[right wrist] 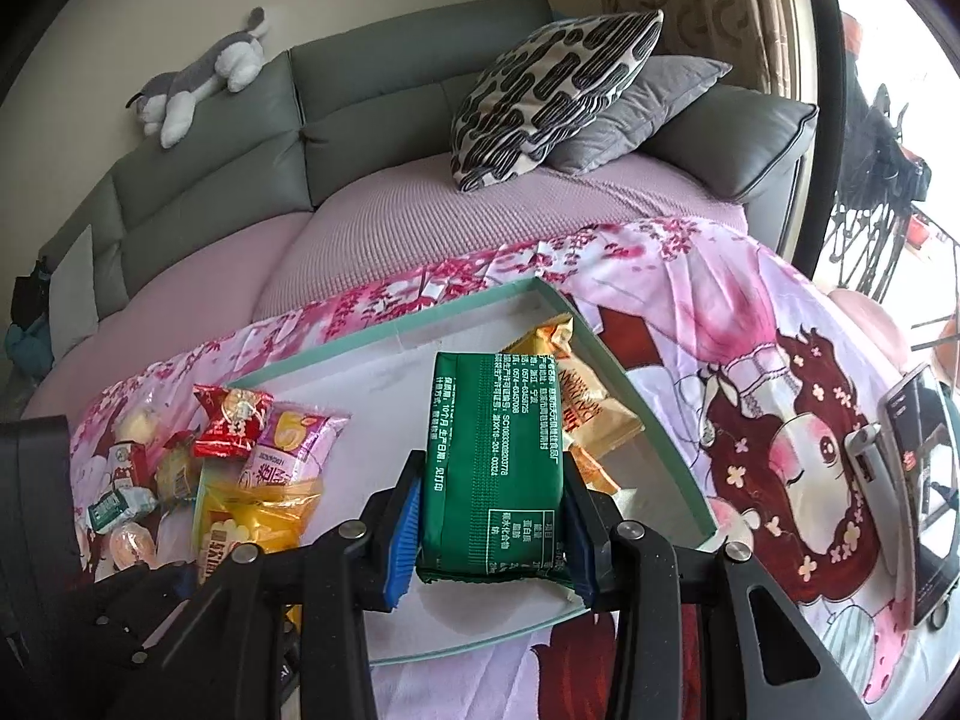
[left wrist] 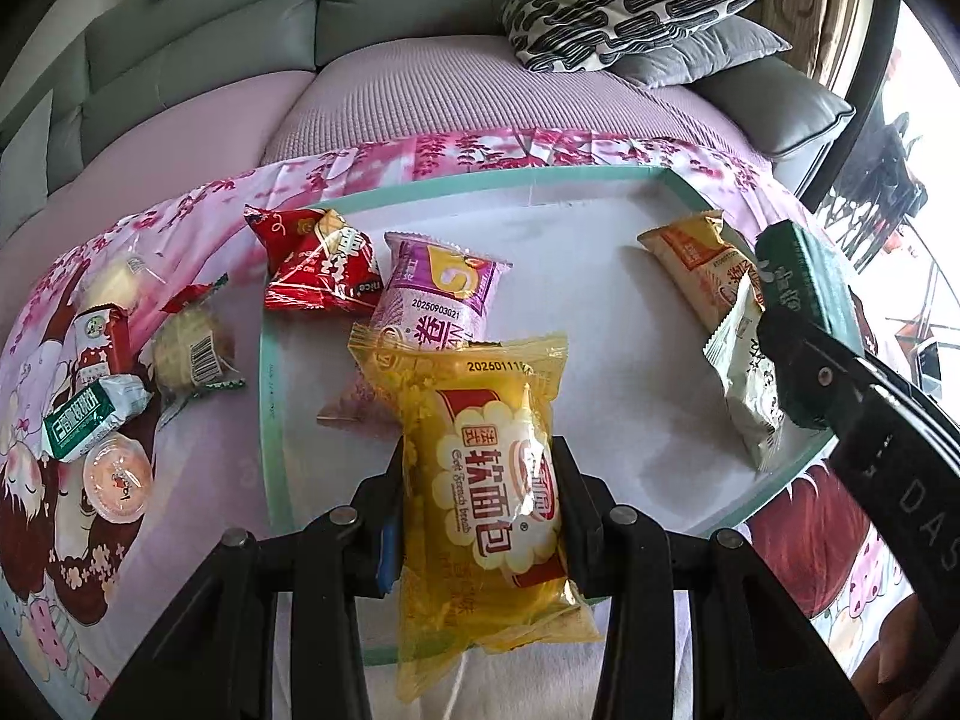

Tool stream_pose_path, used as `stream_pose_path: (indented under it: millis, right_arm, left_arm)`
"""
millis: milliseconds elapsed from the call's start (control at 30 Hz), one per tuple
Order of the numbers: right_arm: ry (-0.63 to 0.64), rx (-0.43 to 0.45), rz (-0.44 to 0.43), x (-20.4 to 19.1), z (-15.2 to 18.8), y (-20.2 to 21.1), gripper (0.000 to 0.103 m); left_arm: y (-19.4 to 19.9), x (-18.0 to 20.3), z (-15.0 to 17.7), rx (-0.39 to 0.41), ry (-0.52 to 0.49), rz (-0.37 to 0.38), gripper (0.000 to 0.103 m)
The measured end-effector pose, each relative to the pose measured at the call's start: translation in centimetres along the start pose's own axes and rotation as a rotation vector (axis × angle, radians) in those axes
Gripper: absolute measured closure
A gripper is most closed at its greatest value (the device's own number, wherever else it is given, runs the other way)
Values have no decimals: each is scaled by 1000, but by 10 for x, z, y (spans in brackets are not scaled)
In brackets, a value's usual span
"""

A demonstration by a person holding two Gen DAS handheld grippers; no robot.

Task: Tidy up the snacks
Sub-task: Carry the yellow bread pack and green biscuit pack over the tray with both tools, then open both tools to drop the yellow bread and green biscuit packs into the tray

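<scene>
Closest to the left wrist cam, the left gripper (left wrist: 480, 516) is clamped on a yellow bread pack (left wrist: 483, 480) — jaws pressing both long sides, pack standing lengthwise between them over the near edge of the tray (left wrist: 273, 396). The label reads 软面包 in big red characters with "French bread" in small print, and a stamp starting 2026011 near the top seal.

On the right wrist cam, the right gripper (right wrist: 489, 516) is gripping a green packet (right wrist: 495, 462), back side up. It's covered in small white print, mostly too fine to read, though I can make out a number like 0574-63457 and a nutrition-style table at the bottom. It hangs over the right part of the tray.

Just past the yellow pack, a purple-and-white packet (left wrist: 438, 294) lies in the tray with 20250903G21 stamped on it. Next to it a red packet (left wrist: 318, 267) sits across the tray's left rim, with "nice" on a corner. Over on the right side of the tray there's an orange packet (left wrist: 696, 264) and a pale green-white one (left wrist: 744, 384) lying touching each other.

Left of the tray, on the pink cartoon cloth (left wrist: 198, 222), are more loose snacks — a green-and-white wrapper (left wrist: 90, 414), a jelly cup (left wrist: 117, 477), and a clear-wrapped pastry (left wrist: 189, 345) with a barcode.

Further back, a grey sofa (right wrist: 360, 102) with a black-and-white patterned cushion (right wrist: 552, 90).
</scene>
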State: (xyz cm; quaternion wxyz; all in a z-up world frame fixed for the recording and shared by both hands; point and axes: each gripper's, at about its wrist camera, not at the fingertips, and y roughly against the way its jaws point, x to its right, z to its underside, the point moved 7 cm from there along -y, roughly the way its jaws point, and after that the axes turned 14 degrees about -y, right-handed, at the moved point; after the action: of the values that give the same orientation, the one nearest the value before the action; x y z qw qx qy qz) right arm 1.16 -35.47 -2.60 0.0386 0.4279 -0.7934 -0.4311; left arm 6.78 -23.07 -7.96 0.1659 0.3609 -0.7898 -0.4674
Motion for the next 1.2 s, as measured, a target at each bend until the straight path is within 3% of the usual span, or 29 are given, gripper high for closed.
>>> stream_pose_path:
  millis: [433,1033,1200]
  right_arm:
    - [2,-27,2,-1,5,-7,60]
    - [20,-57,5,-4,10,-14,60]
    - [17,-44,2,-5,7,-11,59]
  left_arm:
    - [-13,-4,2,-8,20,22,58]
    - [-16,-19,4,-21,60,-16,57]
    - [-10,-21,4,-34,47,-38,50]
